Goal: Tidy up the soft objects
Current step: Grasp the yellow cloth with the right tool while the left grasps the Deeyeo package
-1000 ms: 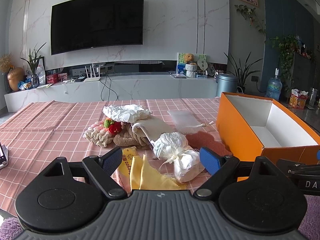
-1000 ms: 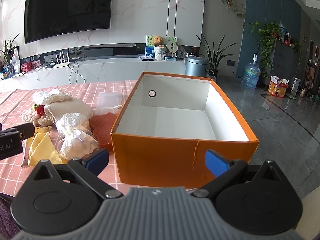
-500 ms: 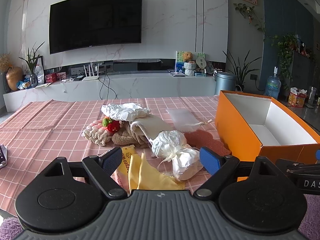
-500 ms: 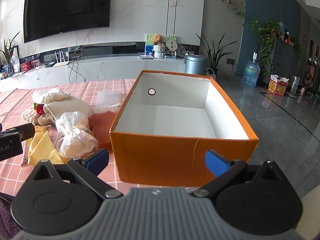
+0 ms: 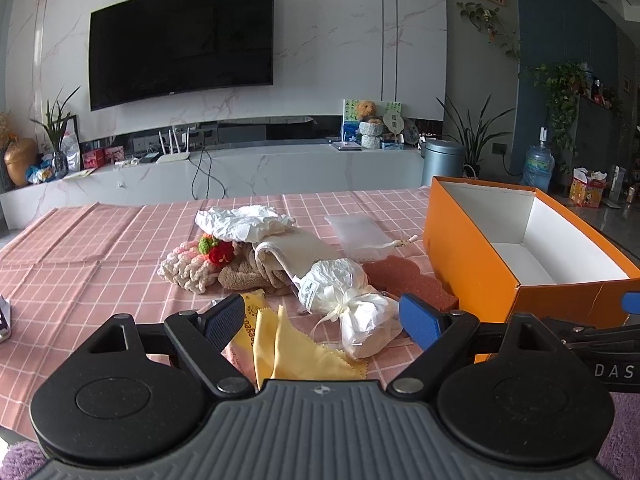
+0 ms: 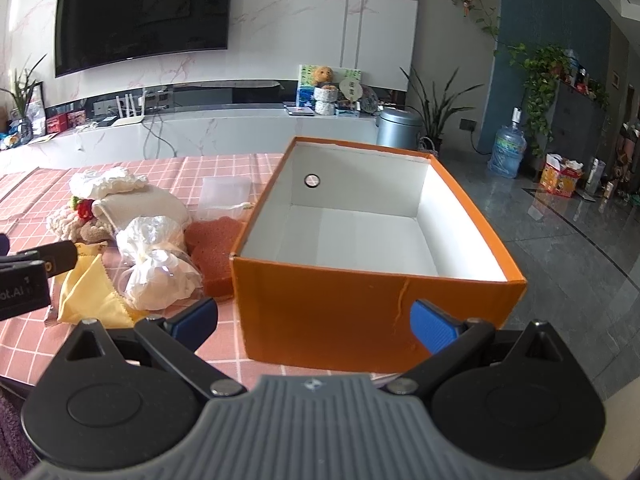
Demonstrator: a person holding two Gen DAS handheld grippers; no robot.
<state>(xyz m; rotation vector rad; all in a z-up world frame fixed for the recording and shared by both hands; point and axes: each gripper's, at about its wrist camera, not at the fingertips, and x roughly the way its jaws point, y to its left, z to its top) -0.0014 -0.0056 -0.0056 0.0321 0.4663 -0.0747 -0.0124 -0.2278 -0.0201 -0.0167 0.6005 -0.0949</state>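
A pile of soft things lies on the pink checked tablecloth (image 5: pixel 80 256): a white tied pouch (image 5: pixel 352 304), a yellow cloth (image 5: pixel 304 356), a rust-red sponge (image 5: pixel 408 276), a cream fabric bag (image 5: pixel 296 252), a brown plush (image 5: pixel 248 278), a crocheted piece with a strawberry (image 5: pixel 200 264) and a white crumpled cloth (image 5: pixel 244 222). The empty orange box (image 6: pixel 360 248) stands right of the pile. My left gripper (image 5: pixel 322 320) is open and empty, just short of the pouch and yellow cloth. My right gripper (image 6: pixel 314 320) is open and empty, before the box's near wall.
A clear plastic pouch (image 5: pixel 360 234) lies behind the sponge. A phone edge (image 5: pixel 3 316) shows at the far left of the table. Behind the table are a TV wall and a white console (image 5: pixel 240 172). The floor drops off right of the box (image 6: pixel 580 240).
Both grippers have drifted slightly; the views shifted a little. Nothing was taken hold of and the pile and box have not moved.
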